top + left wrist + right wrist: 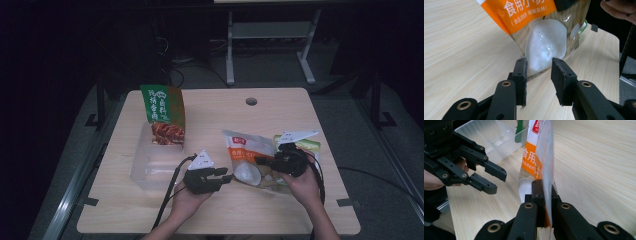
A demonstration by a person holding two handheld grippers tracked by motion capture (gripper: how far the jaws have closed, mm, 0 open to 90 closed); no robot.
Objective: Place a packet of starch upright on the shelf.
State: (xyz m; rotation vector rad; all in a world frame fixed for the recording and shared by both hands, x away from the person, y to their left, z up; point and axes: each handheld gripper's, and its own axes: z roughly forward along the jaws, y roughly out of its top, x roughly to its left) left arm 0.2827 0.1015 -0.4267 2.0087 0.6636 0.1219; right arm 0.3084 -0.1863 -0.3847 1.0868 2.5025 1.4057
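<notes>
An orange and white pouch [247,149] with a clear window of white powder lies right of the table's middle. My right gripper [260,161] is shut on its edge; in the right gripper view the pouch [536,157] stands pinched between the jaws of the right gripper [544,192]. My left gripper [227,175] is open just left of the pouch's near corner. In the left gripper view the pouch's window [546,45] sits right ahead of the left gripper [539,72], and nothing is between the jaws. The left gripper [491,180] also shows open in the right gripper view.
A clear plastic bin [140,162] stands at the left, with a green and red snack bag [162,112] upright at its far end. A pale green packet [309,145] lies beneath the right hand. The table [280,110] has a round hole [251,101] near its far edge.
</notes>
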